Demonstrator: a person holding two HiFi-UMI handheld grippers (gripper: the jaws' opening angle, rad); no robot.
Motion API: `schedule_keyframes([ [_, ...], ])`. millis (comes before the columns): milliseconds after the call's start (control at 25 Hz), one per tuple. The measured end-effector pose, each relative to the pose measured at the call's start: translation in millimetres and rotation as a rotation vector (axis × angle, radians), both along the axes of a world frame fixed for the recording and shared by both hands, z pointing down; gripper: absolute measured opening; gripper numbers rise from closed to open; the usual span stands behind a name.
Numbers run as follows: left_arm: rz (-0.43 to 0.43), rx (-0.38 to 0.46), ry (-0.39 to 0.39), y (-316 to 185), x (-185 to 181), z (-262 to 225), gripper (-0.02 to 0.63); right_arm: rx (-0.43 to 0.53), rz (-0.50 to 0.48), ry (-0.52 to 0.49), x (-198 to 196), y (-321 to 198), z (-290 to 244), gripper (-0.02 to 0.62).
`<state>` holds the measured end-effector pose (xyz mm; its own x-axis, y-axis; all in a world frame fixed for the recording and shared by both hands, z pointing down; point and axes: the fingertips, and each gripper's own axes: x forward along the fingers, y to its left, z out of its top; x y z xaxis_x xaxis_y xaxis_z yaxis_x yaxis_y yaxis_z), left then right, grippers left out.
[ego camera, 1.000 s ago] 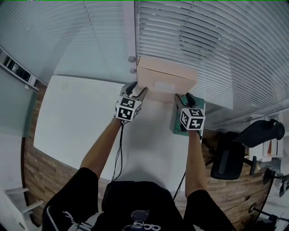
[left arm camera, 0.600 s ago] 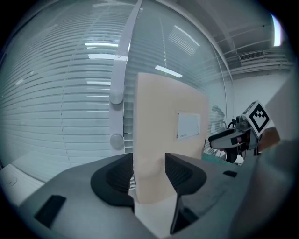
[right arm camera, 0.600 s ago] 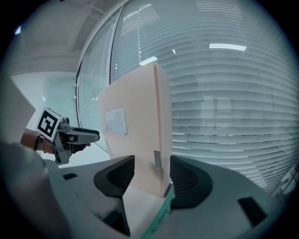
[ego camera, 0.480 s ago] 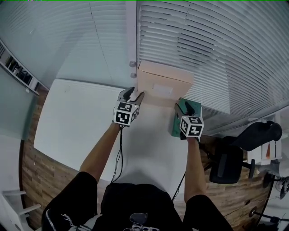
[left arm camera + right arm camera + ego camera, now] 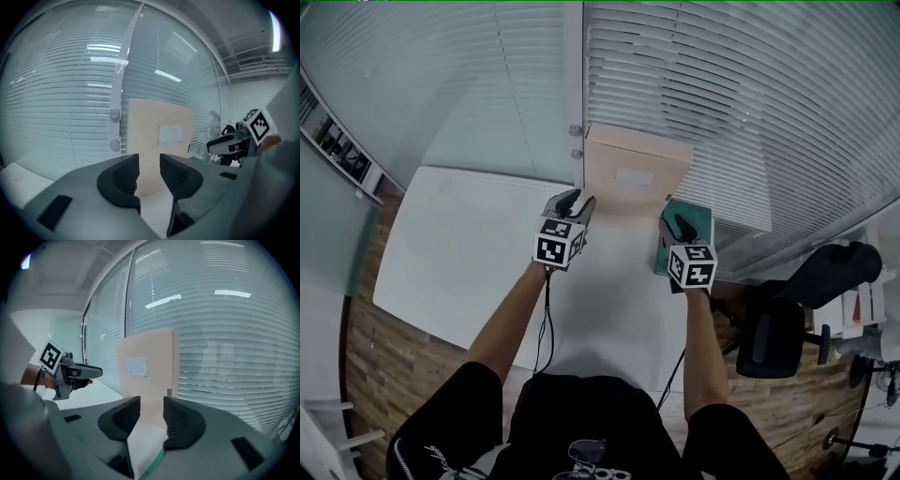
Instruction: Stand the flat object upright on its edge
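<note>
The flat tan cardboard box [image 5: 633, 173] stands upright on its edge at the far side of the white table [image 5: 459, 244], against the window blinds. It shows ahead in the left gripper view [image 5: 159, 136] and in the right gripper view [image 5: 145, 371]. My left gripper [image 5: 572, 200] hangs just short of the box's left lower corner. My right gripper [image 5: 675, 223] hangs short of its right lower corner, over a teal flat object [image 5: 696, 216]. Neither touches the box. Both pairs of jaws are closing with a narrow gap and nothing between them [image 5: 150, 164] [image 5: 151, 406].
Slatted blinds [image 5: 750, 103] and a white window post [image 5: 574, 94] rise right behind the box. The teal object lies at the table's right edge. A black office chair [image 5: 778, 337] stands on the wooden floor to the right.
Both grippers have drawn back from the box toward me and their jaws have narrowed. The box stays standing on its own against the blinds.
</note>
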<state>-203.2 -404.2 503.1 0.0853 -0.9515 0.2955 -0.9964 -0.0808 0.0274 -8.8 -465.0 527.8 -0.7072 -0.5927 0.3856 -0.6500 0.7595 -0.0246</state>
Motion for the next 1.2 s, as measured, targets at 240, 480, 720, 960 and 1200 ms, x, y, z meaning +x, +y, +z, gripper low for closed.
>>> schedule_keyframes([
  [240, -0.008, -0.001, 0.027, 27, 13, 2, 0.096, 0.001, -0.005, -0.017, 6, 24, -4, 0.081],
  [480, 0.000, 0.007, 0.039, 50, 23, -1, 0.063, 0.013, -0.032, -0.034, 6, 48, -9, 0.044],
  [720, 0.007, -0.005, 0.054, 77, 33, 6, 0.045, 0.024, -0.034, -0.055, 8, 73, -11, 0.032],
  [960, 0.009, -0.008, 0.079, 96, 35, 15, 0.028, 0.002, -0.009, -0.064, 15, 90, 3, 0.021],
  [1200, 0.015, -0.005, 0.098, 115, 42, 18, 0.021, -0.015, -0.006, -0.075, 24, 107, 7, 0.021],
])
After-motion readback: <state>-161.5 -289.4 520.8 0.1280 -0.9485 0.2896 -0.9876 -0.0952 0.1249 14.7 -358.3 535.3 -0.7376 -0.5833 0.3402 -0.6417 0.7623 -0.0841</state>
